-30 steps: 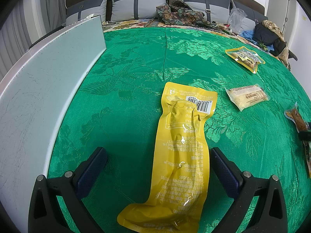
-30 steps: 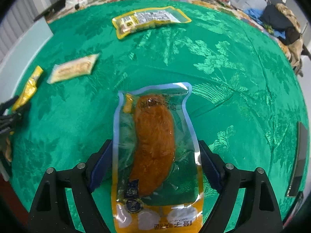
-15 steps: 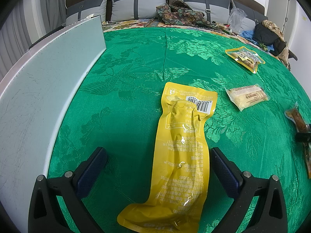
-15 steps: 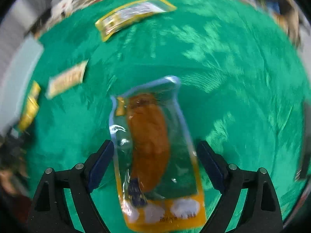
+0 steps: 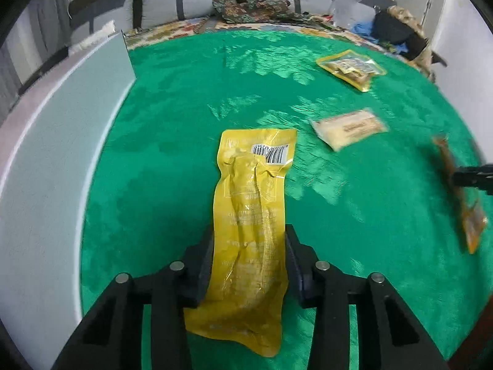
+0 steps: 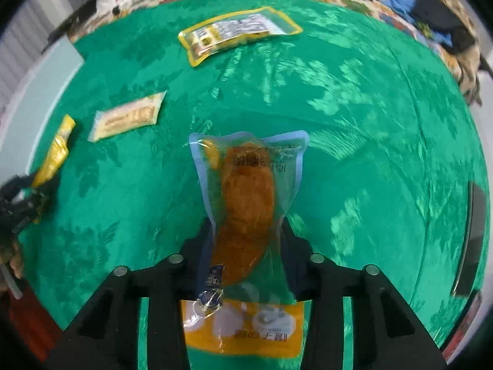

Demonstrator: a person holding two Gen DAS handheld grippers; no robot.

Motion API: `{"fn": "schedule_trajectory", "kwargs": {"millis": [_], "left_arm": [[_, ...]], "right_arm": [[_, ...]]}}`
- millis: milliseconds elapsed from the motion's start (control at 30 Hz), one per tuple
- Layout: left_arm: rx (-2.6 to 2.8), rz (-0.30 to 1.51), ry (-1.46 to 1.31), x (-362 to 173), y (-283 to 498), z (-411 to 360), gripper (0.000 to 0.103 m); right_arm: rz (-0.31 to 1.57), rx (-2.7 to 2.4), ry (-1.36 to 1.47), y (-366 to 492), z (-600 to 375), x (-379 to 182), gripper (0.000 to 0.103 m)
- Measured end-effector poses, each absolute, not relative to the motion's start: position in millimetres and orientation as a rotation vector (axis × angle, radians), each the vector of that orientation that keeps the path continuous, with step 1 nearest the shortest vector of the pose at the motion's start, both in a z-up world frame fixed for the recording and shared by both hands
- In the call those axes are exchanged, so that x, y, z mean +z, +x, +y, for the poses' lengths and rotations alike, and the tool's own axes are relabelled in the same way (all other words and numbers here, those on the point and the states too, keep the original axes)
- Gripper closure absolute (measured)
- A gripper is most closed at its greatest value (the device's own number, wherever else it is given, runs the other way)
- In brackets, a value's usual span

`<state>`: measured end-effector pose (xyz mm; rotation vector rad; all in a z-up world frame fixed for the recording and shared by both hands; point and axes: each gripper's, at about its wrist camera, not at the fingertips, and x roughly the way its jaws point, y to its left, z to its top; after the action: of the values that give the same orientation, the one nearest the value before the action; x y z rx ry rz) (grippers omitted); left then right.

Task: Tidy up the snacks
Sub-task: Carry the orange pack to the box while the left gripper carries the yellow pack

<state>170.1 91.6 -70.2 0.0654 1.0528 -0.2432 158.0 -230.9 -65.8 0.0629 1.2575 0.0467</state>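
My left gripper (image 5: 249,246) is shut on a long yellow snack packet (image 5: 249,203) and holds it above the green cloth (image 5: 172,129). My right gripper (image 6: 246,234) is shut on a clear packet with a brown chicken leg (image 6: 246,197), also lifted. In the left wrist view the right gripper and its packet (image 5: 459,182) show at the far right. In the right wrist view the left gripper's yellow packet (image 6: 54,154) shows at the far left. A pale bar packet (image 5: 349,128) (image 6: 128,118) and a yellow-edged flat pouch (image 5: 351,67) (image 6: 237,32) lie on the cloth.
A pale grey-green board (image 5: 46,154) runs along the left side of the cloth. Pillows and patterned clothes (image 5: 249,3) lie at the back. A dark bag and blue cloth (image 5: 397,34) sit at the back right. A dark flat object (image 6: 471,240) lies at the right edge.
Both grippers have closed from open onto their packets and lifted them off the cloth. The views are blurred from the motion.
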Motion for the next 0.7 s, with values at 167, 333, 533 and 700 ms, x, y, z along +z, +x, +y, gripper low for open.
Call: {"fn": "schedule_trajectory", "kwargs": {"millis": [167, 333, 533, 700], "left_arm": [[-0.273, 1.031, -0.080, -55.0, 136.1, 105.5, 0.064], [-0.294, 1.013, -0.210, -42.1, 111.4, 121.1, 0.064], [-0.302, 0.913, -0.346, 7.7, 87.6, 159.5, 0.064], [-0.196, 0.782, -0.395, 62.8, 68.1, 239.1, 0.063]], "right_arm": [[1.203, 0.072, 0.359, 120.2, -268.6, -61.8, 0.063], [1.144, 0.130, 0.566, 95.1, -283.7, -51.4, 0.063], [1.080, 0.279, 0.658, 112.2, -238.0, -10.1, 0.062], [1.018, 0.505, 0.595, 152.7, -128.7, 50.4, 0.059]]}}
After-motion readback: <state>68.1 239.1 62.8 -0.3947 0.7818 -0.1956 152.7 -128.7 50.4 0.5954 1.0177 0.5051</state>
